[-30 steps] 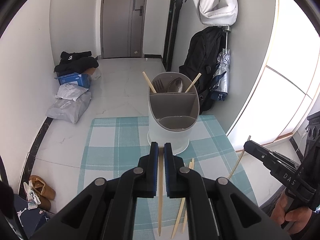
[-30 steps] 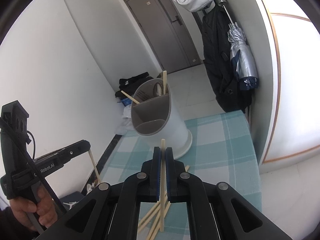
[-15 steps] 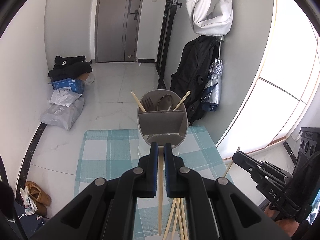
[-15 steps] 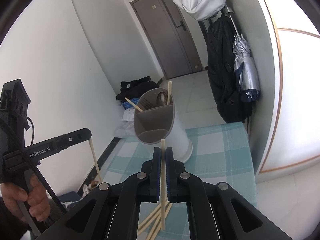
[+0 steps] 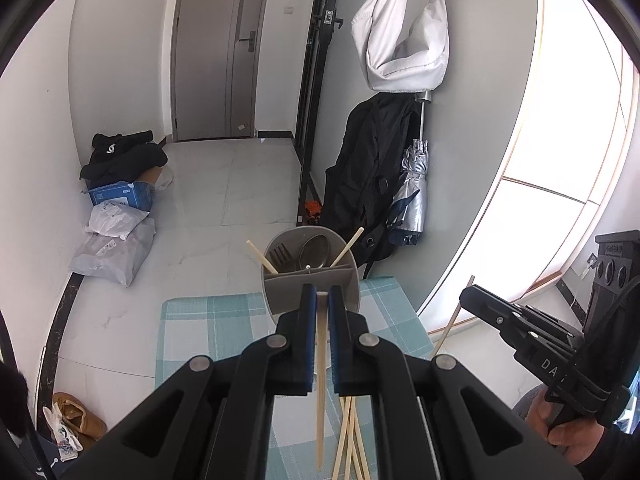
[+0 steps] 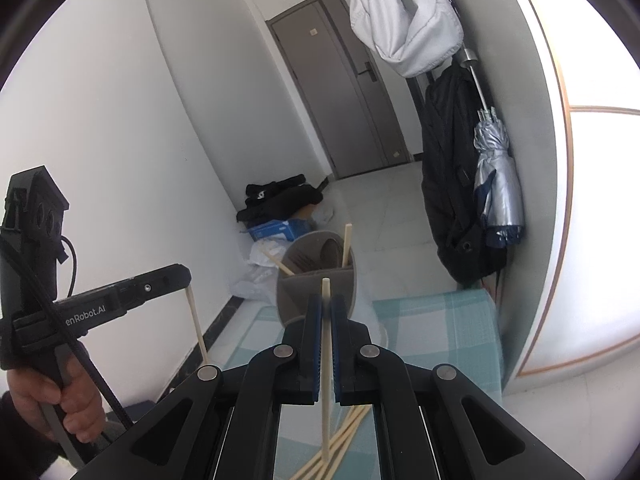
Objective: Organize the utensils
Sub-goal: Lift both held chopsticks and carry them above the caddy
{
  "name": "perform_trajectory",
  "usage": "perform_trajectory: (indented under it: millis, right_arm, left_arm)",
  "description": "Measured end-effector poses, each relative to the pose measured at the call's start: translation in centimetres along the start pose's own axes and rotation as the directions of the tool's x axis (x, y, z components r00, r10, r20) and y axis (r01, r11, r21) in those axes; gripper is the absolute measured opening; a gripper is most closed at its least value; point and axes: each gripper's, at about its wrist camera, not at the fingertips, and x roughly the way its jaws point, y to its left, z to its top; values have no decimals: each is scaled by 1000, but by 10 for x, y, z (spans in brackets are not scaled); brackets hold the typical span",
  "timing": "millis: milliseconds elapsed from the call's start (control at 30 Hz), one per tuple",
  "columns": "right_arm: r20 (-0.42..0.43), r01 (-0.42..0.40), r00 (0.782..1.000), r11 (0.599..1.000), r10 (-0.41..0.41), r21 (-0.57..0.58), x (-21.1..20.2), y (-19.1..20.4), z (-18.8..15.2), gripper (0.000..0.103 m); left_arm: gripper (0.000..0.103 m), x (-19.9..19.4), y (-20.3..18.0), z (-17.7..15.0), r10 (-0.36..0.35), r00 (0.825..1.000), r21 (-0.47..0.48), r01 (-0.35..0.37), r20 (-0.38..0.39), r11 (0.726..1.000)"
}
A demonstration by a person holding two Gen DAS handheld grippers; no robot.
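Left gripper (image 5: 322, 300) is clamped on one wooden chopstick (image 5: 320, 380), which hangs near vertical w/ its top just above the pads. Right gripper (image 6: 326, 304) likewise pinches its own chopstick (image 6: 326, 368), top end poking up past the jaws. Both are held above the teal checked placemat (image 5: 200, 332) on the worktop. Grey utensil holder (image 5: 310, 280) stands at the mat's far side; its rear compartment has a fork (image 5: 280, 258), a spoon (image 5: 314, 250) & two chopsticks. Loose chopsticks (image 5: 350, 436) lie on the mat below the grippers.
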Motion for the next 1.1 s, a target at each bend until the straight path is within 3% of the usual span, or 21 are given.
perform_trajectory:
  millis: [333,700,833,933,1100]
  right_arm:
    - [-7,-44,999,999,44,1,23,4,54,4]
    - [59,-64,996,993,70,-102,52,24,129,4]
    - [84,-52,995,991,62,-123,70,26,147,4]
    - [110,-32,993,990,47,-136,81,25,152,4]
    - [118,-11,993,990,28,-141,101,23,151,4]
  left_arm:
    - [3,4,18,43,-51,997,-64,54,52,996]
    - [3,20,44,94,-81,985,-140,102,151,985]
    - [3,28,53,105,-57,977,-148,88,206,985]
    - [3,32,61,104,-11,960,-148,54,278,987]
    - [3,45,69,94,14,949,-138,32,316,990]
